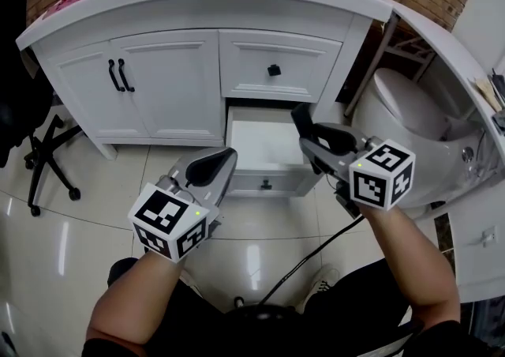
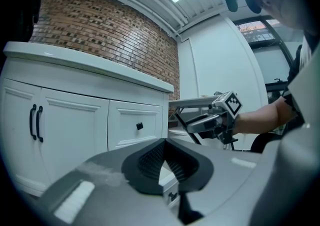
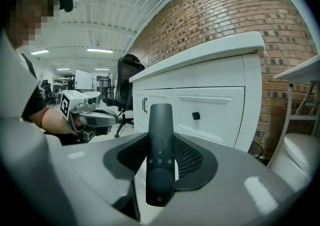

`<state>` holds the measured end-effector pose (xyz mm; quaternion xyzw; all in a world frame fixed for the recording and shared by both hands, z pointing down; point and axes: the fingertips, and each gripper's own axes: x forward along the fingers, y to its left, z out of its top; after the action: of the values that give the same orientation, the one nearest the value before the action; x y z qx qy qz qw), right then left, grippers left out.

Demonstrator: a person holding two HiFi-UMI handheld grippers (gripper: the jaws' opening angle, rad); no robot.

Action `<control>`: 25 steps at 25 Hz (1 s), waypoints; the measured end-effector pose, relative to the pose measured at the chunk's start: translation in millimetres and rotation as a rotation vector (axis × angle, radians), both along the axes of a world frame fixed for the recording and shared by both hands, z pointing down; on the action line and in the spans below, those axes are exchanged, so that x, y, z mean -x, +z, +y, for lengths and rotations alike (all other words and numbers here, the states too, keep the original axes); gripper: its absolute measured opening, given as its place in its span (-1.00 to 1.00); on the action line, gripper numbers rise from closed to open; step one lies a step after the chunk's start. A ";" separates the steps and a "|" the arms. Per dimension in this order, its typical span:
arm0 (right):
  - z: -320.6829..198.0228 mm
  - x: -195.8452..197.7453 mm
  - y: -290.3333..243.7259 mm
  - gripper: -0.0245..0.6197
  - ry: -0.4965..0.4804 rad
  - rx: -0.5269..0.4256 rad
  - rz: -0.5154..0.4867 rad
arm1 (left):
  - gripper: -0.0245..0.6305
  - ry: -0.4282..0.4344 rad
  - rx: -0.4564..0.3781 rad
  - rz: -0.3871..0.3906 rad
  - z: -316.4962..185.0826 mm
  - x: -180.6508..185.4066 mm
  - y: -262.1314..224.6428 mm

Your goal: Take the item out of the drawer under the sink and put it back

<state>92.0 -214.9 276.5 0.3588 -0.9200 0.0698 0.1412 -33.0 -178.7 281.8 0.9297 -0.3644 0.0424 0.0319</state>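
Note:
The lower drawer (image 1: 264, 140) of the white sink cabinet stands pulled out, and its white inside looks bare. In the right gripper view my right gripper (image 3: 161, 142) is shut on a dark slim remote control (image 3: 160, 160), which points out past the pads. In the head view the remote (image 1: 302, 120) sticks up over the drawer's right side from that gripper (image 1: 316, 142). My left gripper (image 1: 223, 159) hovers at the drawer's front left corner. Its pads (image 2: 150, 162) meet at the tip with nothing between them. Each gripper view shows the other gripper off to the side.
A closed drawer with a black knob (image 1: 274, 69) sits above the open one, with two cabinet doors (image 1: 118, 75) to the left. A toilet (image 1: 402, 110) stands close on the right. An office chair (image 1: 39, 150) is at left, and a cable (image 1: 316, 249) runs over the tiled floor.

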 end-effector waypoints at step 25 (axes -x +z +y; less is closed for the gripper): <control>60.3 -21.9 1.1 -0.41 0.084 -0.026 -0.089 | -0.91 0.023 -0.015 -0.026 11.3 -6.8 -3.3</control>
<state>113.9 -154.6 277.6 0.3956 -0.9103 0.0798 0.0923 -26.1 -167.4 278.4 0.9334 -0.3544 0.0521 0.0197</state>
